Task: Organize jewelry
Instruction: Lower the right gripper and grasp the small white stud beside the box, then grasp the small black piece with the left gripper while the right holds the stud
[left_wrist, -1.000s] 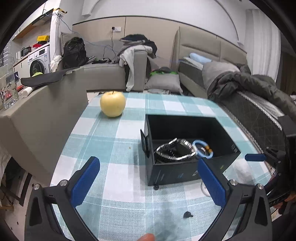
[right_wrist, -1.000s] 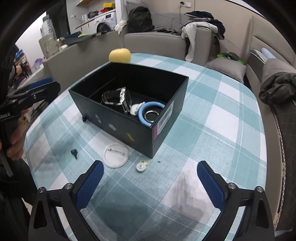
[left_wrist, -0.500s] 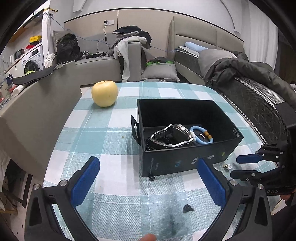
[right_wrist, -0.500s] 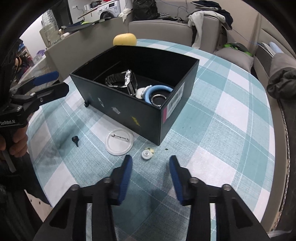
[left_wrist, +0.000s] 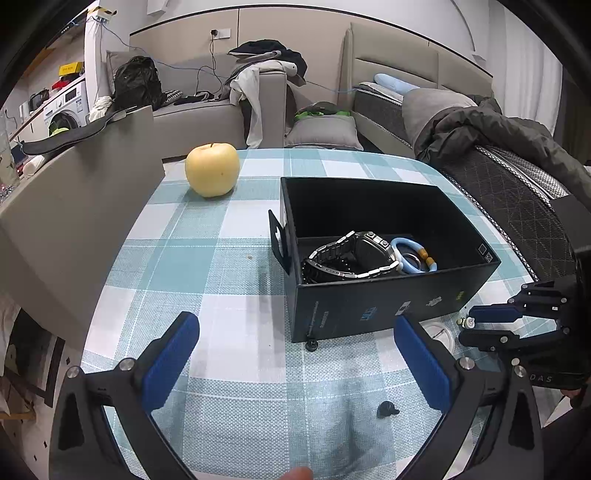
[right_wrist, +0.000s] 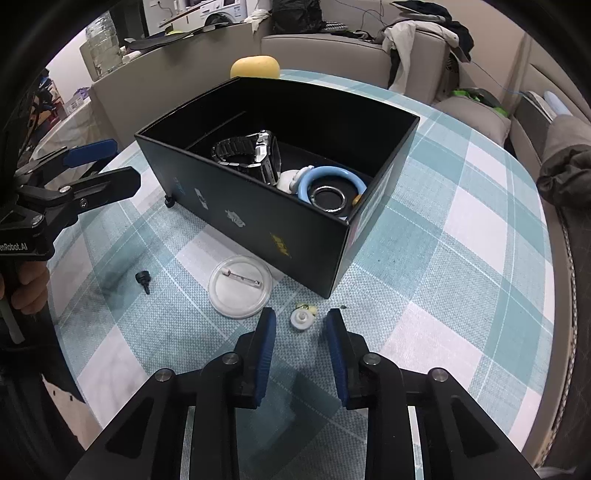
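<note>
A black box on the checked table holds a steel watch and a blue ring. On the cloth in front lie a clear round pin badge, a small white stud and a small black stud. My right gripper is partly closed, its pads on either side of the white stud and not touching it. My left gripper is wide open and empty, left of the box.
A yellow apple sits on the table behind the box. A grey sofa back stands close on the left. The table edge curves near the right, with a bed beyond.
My right gripper has narrowed from wide open to a small gap and moved forward over the white stud. The left gripper drew slightly closer to the box, still open.
</note>
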